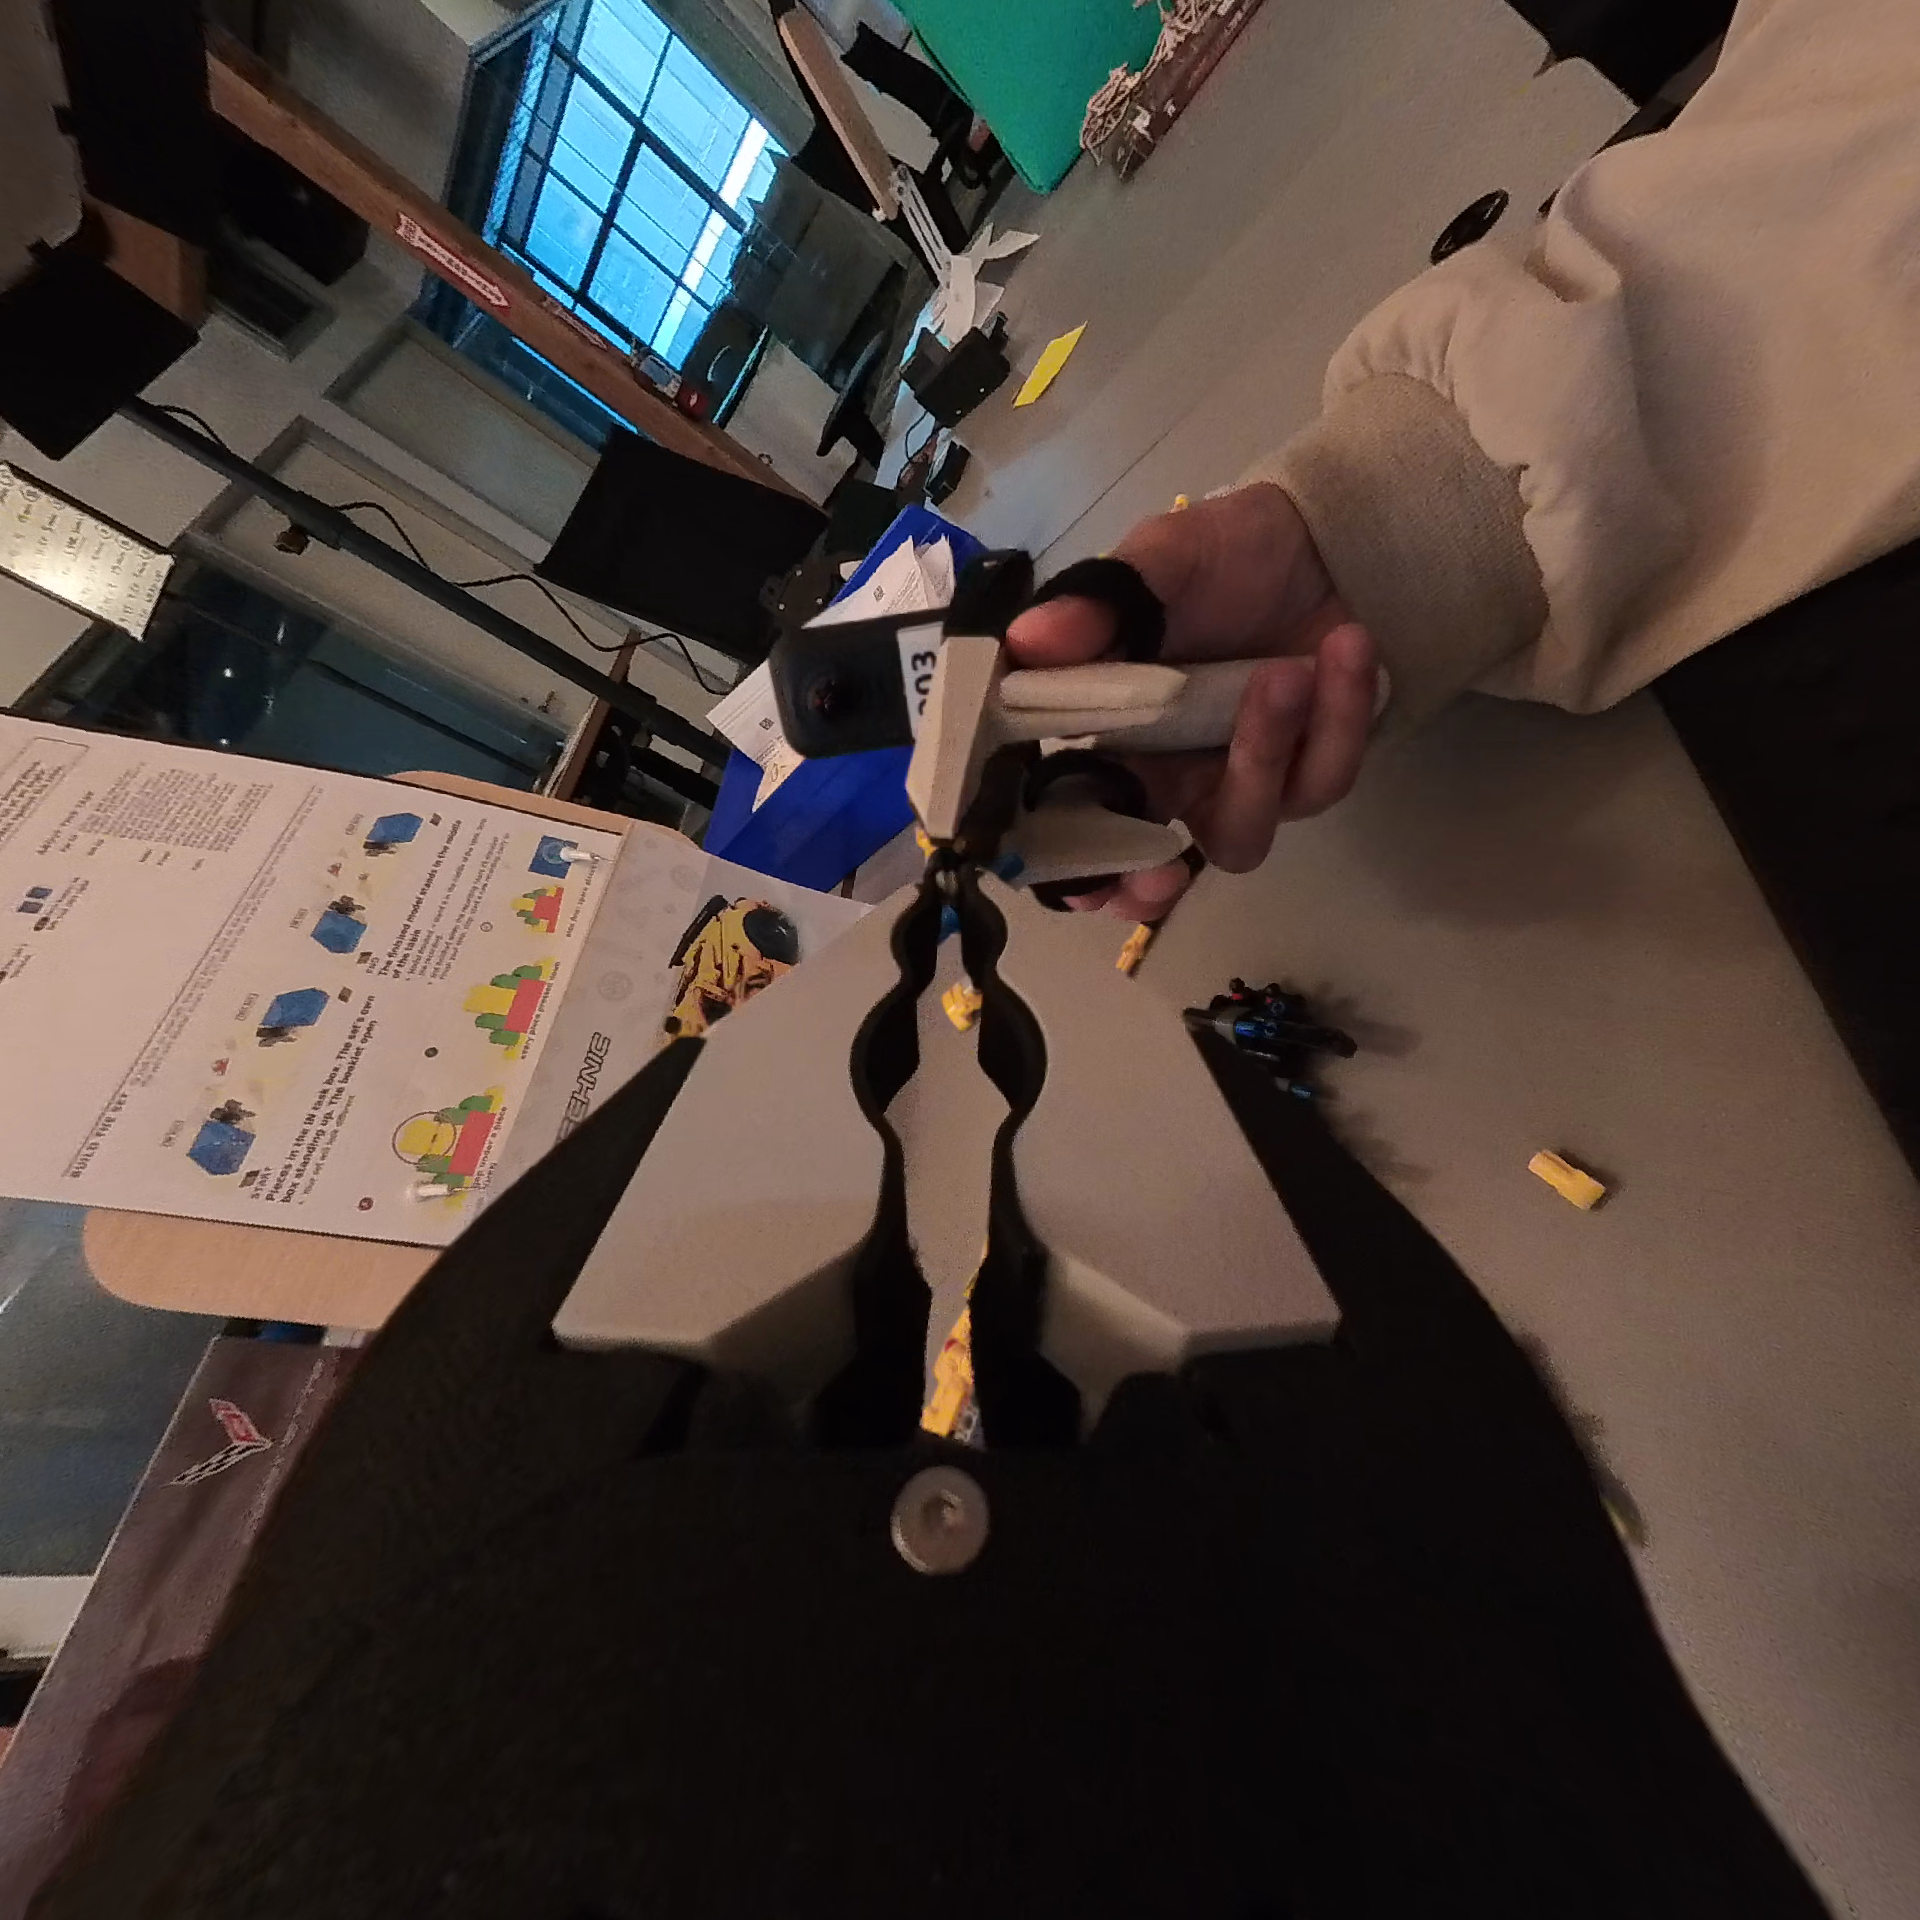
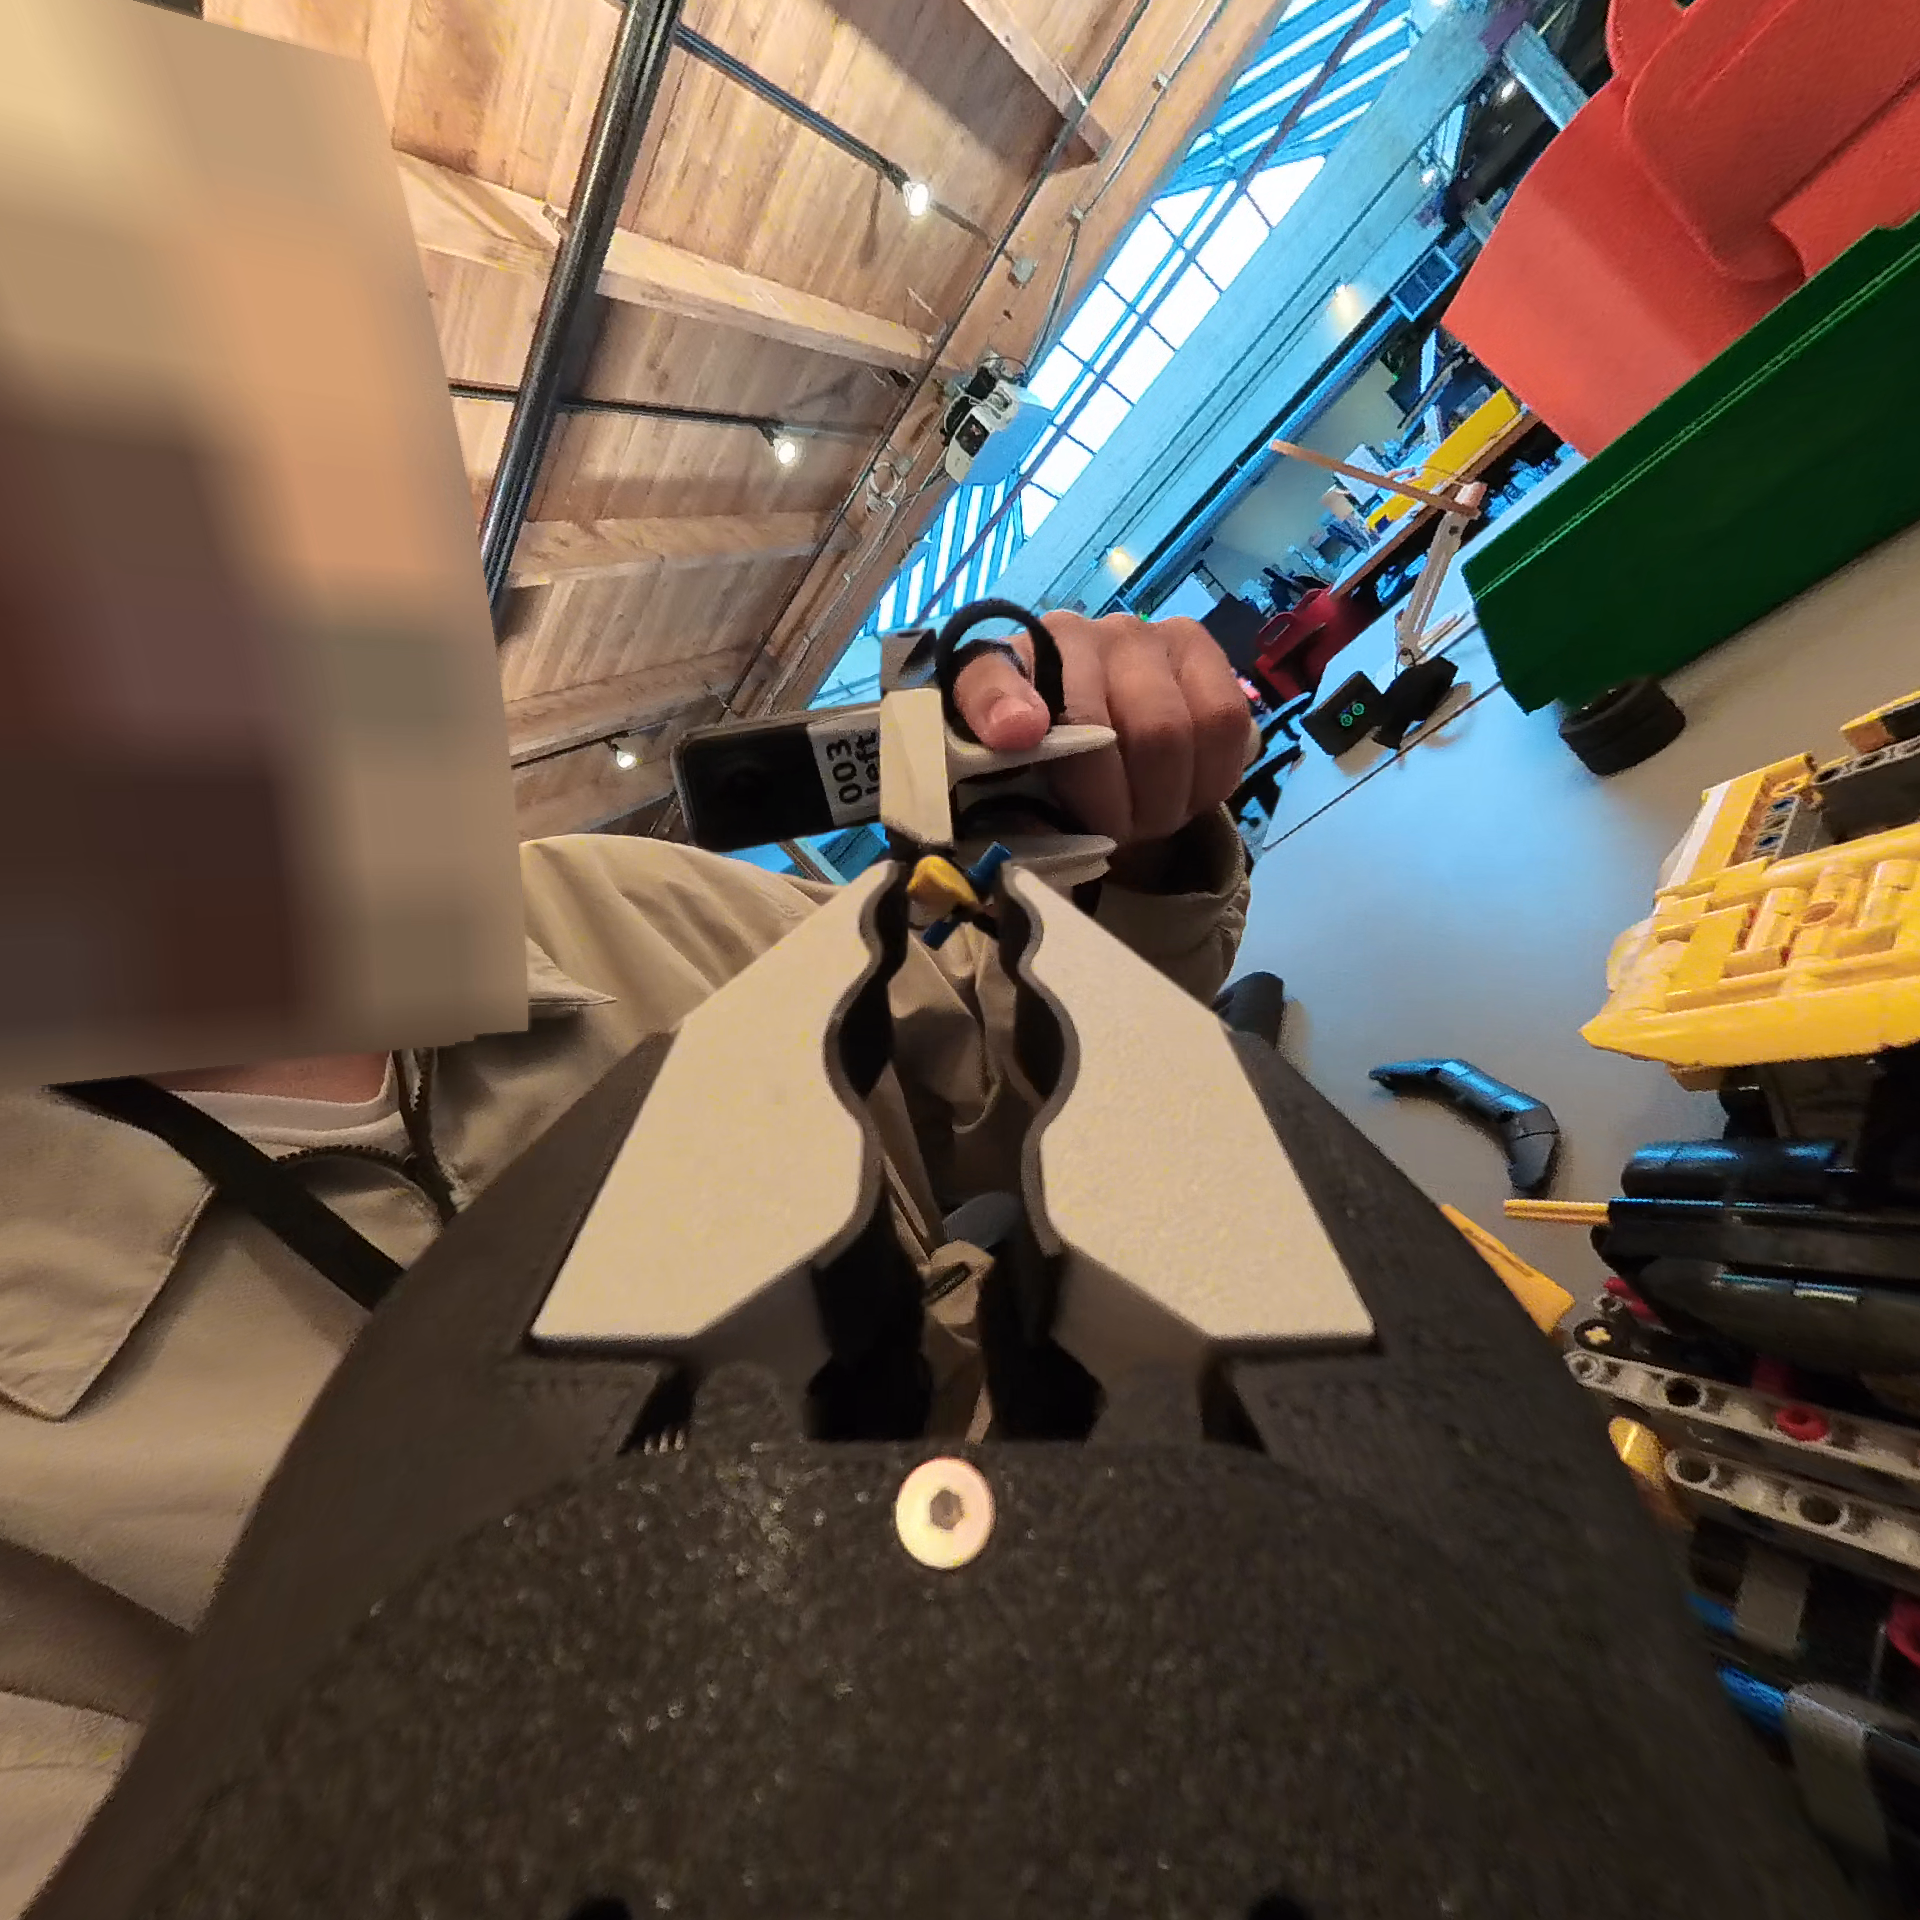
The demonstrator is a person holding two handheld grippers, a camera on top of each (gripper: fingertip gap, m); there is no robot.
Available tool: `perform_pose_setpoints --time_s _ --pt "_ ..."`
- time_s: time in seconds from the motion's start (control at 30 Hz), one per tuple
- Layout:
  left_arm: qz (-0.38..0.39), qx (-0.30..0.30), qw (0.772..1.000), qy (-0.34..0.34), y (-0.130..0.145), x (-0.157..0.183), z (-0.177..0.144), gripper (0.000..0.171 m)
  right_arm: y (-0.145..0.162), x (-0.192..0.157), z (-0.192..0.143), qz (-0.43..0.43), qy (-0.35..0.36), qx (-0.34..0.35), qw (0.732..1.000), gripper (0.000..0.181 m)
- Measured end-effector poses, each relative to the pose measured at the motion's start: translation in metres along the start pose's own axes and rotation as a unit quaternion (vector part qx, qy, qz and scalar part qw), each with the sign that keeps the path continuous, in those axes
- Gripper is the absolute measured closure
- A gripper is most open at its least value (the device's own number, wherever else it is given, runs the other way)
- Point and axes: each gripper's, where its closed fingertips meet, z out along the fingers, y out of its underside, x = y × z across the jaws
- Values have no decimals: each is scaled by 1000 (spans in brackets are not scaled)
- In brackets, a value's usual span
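My two grippers meet tip to tip above a grey table [image 1: 1507,883]. A small yellow piece with a blue pin [image 2: 938,880] sits right where the tips meet. In the right wrist view my right gripper [image 2: 948,883] has its fingers narrowly closed around this piece. The left gripper [image 2: 920,831], held by a hand, touches the piece from the far side. In the left wrist view my left gripper [image 1: 945,883] is pinched nearly shut at the same spot. The right gripper [image 1: 940,836] faces it, and bits of yellow and blue [image 1: 1003,862] show there. Which part each grips is hidden.
Loose parts lie on the table: a yellow piece [image 1: 1567,1179], a black-and-blue cluster [image 1: 1268,1023], another yellow piece [image 1: 1135,948]. A printed sheet [image 1: 260,987] and a blue bin [image 1: 831,821] stand behind. A yellow brick model [image 2: 1766,935], a black curved part [image 2: 1475,1101] and a tyre [image 2: 1621,727] lie at the right.
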Motion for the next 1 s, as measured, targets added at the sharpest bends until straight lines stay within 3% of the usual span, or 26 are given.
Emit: perform_pose_setpoints --time_s 0.37,0.5,0.7,0.77,0.8,0.9,1.0 --pt "68 -32 997 -21 4 2 1 169 -1 6 2 -8 13 11 1000 169" --pt "56 -37 997 -39 5 -4 1 169 -8 6 2 -31 17 32 999 171" --pt "-36 1 998 -60 8 -12 -4 169 -16 5 -1 -42 19 52 998 176" --pt "-92 46 991 -88 3 -27 -27 169 -63 -6 -57 -8 -20 203 979 177" --pt "-116 49 987 -102 6 -37 -39 170 -72 -4 -81 -27 20 229 973 177" --pt "-168 60 977 -118 19 -43 -53 170 -63 -12 -68 -80 54 164 982 176" --pt "-222 64 968 -103 27 -35 -41 169 -49 -3 -51 -82 67 120 987 177"
